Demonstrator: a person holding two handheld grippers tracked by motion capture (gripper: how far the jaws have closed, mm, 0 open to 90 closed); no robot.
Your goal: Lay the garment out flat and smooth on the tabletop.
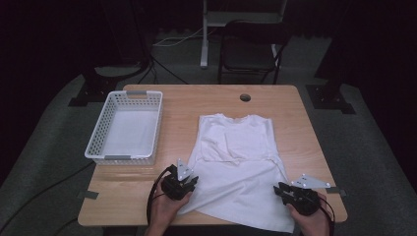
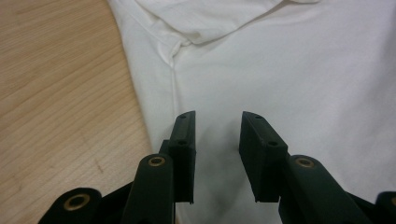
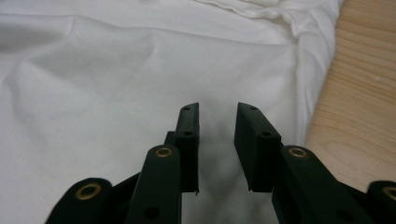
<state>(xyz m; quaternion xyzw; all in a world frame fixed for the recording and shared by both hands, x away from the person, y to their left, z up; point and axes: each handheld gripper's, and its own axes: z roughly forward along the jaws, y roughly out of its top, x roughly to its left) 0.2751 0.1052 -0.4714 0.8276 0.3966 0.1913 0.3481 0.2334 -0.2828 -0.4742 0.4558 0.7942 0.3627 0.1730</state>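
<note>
Looking down from the high view, we have a white sleeveless shirt [image 1: 241, 167] spread flat on the bench [image 1: 187, 105], its neck toward the far edge and its hem hanging toward us, so the long axis runs straight away from where we stand. Our left gripper [image 1: 189, 183] sits at the shirt's near left edge and our right gripper [image 1: 287, 192] at its near right edge, one at each lower corner, roughly level with each other across the hem.

In the left gripper view the fingers [image 2: 183, 149] stand spread with a gap between them, white cloth lying flat below and ahead of them; the shirt's side seam runs just to their left, with bare wood beyond it. In the right gripper view the fingers [image 3: 189, 140] are likewise parted, over cloth, with the shirt's edge and the bench wood off to their right. Neither pair pinches anything that we can see.

We judge that both hands are placed about equally for the hem corners, each just inboard of its own side edge. A white basket [image 1: 125, 125] waits well apart on the far left, nearer our left hand.
</note>
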